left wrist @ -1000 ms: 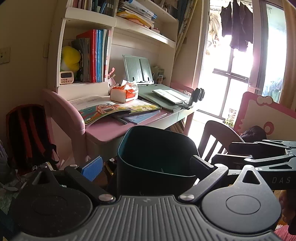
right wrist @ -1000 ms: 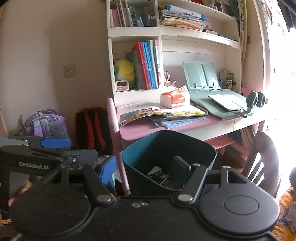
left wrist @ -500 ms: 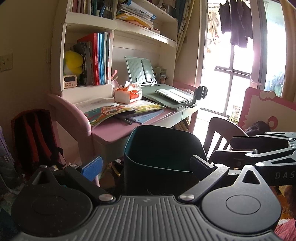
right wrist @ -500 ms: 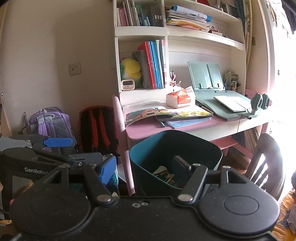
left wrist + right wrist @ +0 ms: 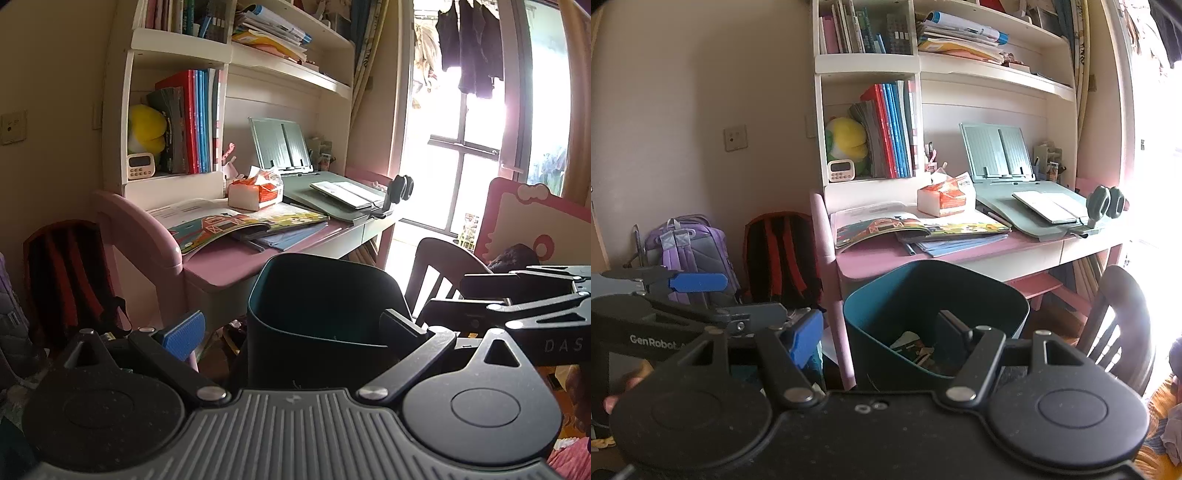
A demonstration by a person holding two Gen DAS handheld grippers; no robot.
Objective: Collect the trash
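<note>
A dark teal trash bin (image 5: 325,310) sits between the fingers of my left gripper (image 5: 291,325); its right finger reaches inside the bin and its blue-padded left finger (image 5: 183,330) is outside the bin's left wall. In the right wrist view the same bin (image 5: 934,314) holds paper scraps (image 5: 916,350). My right gripper (image 5: 879,336) straddles the bin the same way, one finger inside and the blue-padded finger (image 5: 805,338) outside. Both sets of jaws stand wide and I cannot tell whether they press the walls. The right gripper's body (image 5: 517,302) shows at the right of the left wrist view.
A pink desk (image 5: 871,258) with open books (image 5: 886,225), a tissue box (image 5: 942,197) and a grey book stand (image 5: 1015,177) is ahead. A red-black backpack (image 5: 779,254) and a purple backpack (image 5: 690,251) lean on the wall. A dark chair (image 5: 1119,317) stands right.
Both views have shifted so the desk and shelves appear lower and further right; the bin stays between both grippers' fingers, carried along with them.
</note>
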